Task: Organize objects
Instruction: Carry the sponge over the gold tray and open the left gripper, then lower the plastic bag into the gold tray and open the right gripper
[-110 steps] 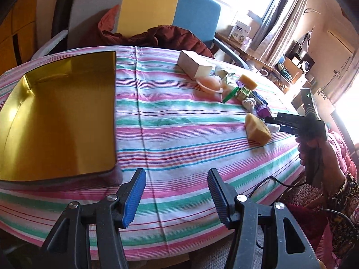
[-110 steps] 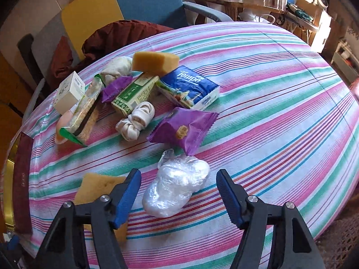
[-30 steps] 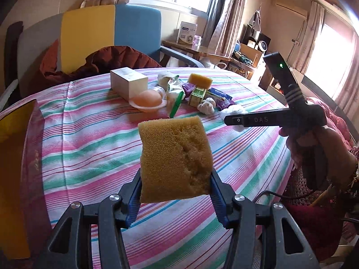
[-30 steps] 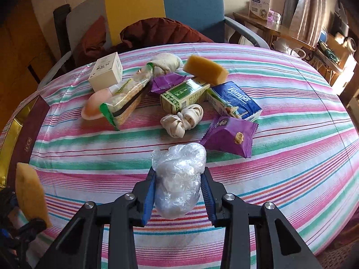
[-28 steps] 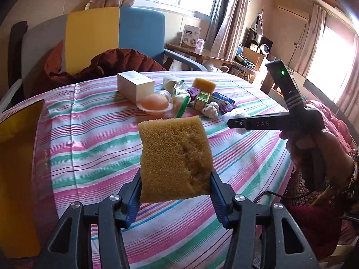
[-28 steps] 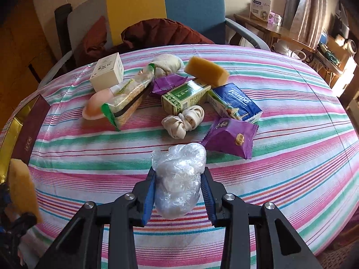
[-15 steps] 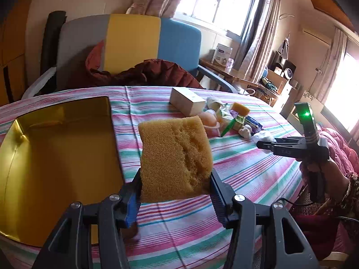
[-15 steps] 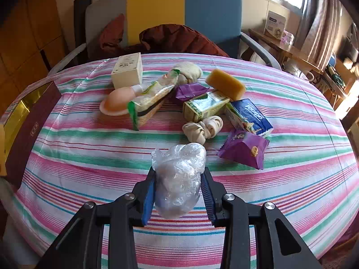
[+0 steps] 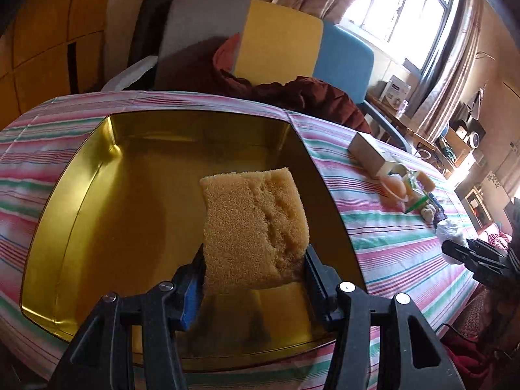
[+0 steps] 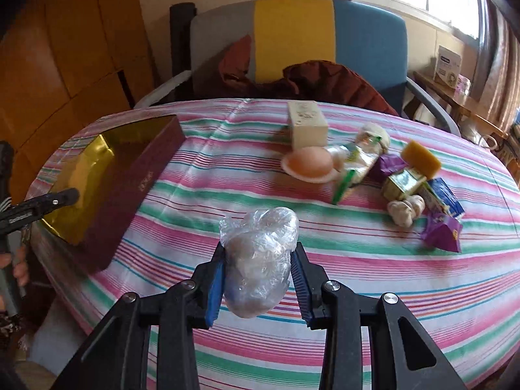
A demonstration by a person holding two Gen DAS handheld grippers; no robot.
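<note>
Striped tablecloth (image 10: 201, 175), gold-lined tin (image 9: 107, 169). Left gripper (image 9: 252, 276) pinching sponge (image 9: 255, 230) above tin interior; right gripper (image 10: 258, 279) clamping plastic-wrapped bundle (image 10: 258, 253) above cloth. Tin's side lettering unreadable.

Left wrist view: looks forward and down along the left hand-held gripper (image 9: 253, 279), close above the gold tin (image 9: 97, 227) at the table's (image 9: 390, 240) left end.
Right wrist view: looks forward along the right hand-held gripper (image 10: 258, 287), from the near edge across the table (image 10: 357, 260) towards the chair (image 10: 292, 32).
Shared: tin (image 10: 84, 175), striped table, chair (image 9: 276, 45), and the white box (image 9: 370, 154) (image 10: 307, 123); each view catches the other gripper at its edge.
</note>
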